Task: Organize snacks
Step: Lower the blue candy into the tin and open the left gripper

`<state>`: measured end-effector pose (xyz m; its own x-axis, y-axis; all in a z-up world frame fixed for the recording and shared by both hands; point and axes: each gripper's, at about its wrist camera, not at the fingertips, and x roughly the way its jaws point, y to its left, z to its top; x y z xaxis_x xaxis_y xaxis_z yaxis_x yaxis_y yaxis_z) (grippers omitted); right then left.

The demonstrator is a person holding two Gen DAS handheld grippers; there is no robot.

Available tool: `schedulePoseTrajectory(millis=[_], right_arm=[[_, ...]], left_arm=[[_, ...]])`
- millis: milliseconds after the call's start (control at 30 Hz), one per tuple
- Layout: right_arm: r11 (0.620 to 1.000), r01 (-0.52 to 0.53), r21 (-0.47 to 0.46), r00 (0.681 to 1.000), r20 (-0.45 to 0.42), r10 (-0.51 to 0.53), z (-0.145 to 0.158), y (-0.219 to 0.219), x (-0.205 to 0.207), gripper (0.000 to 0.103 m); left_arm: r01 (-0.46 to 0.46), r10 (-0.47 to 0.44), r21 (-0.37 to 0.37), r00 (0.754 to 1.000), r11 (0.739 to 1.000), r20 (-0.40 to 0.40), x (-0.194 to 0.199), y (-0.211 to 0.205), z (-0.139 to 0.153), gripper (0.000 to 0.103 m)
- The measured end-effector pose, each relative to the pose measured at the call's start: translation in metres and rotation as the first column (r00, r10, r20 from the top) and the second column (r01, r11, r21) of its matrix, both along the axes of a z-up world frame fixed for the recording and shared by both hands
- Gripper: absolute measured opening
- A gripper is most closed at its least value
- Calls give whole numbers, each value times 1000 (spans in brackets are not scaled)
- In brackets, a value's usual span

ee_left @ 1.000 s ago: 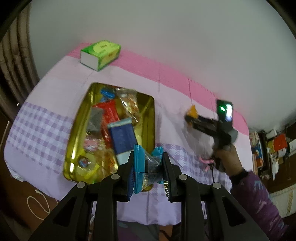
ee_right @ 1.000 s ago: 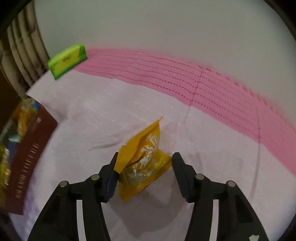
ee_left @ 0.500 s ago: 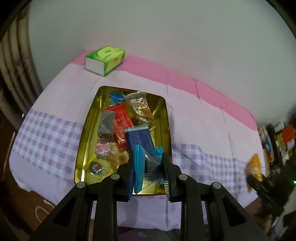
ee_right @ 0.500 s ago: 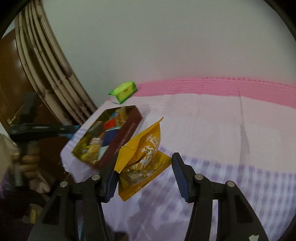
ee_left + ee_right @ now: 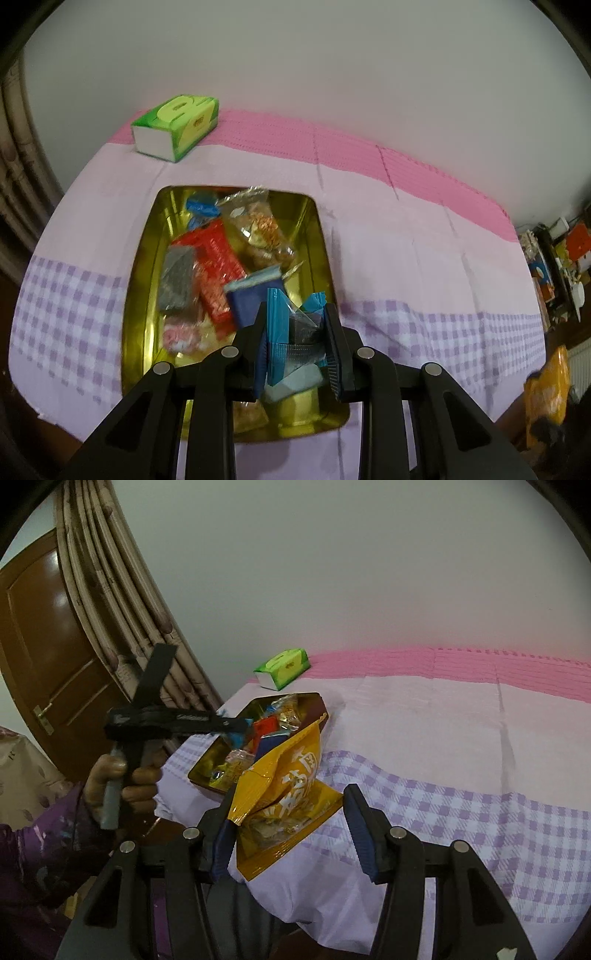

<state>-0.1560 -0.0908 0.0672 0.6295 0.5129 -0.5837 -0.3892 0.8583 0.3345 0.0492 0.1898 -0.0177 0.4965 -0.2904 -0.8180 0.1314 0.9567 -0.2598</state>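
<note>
Between pinching pads, crumpled blue packet

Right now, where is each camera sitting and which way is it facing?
Left wrist: on the left gripper, looking down along its fingers into the gold tin on the bed; its fingers pinch a blue packet.
Right wrist: on the right gripper, low beside the bed, facing across it toward the curtain and door; its fingers frame a yellow bag, and the person's left hand shows.
Shared: the tin, green tissue pack, yellow bag and left gripper.
</note>
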Motion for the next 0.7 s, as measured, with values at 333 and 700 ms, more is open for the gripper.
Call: schedulePoseTrajectory(millis=[333,700], right_arm=[[1000,-3,-9,1000,10,3,2,8,-4,51],[1000,-10,-17,1000,-6,10,-1,11,4,52]], left_arm=[[-32,32,0,999,999,-14,24,4,-14,27],[-38,37,88,999,995,5,29,1,-25,28]])
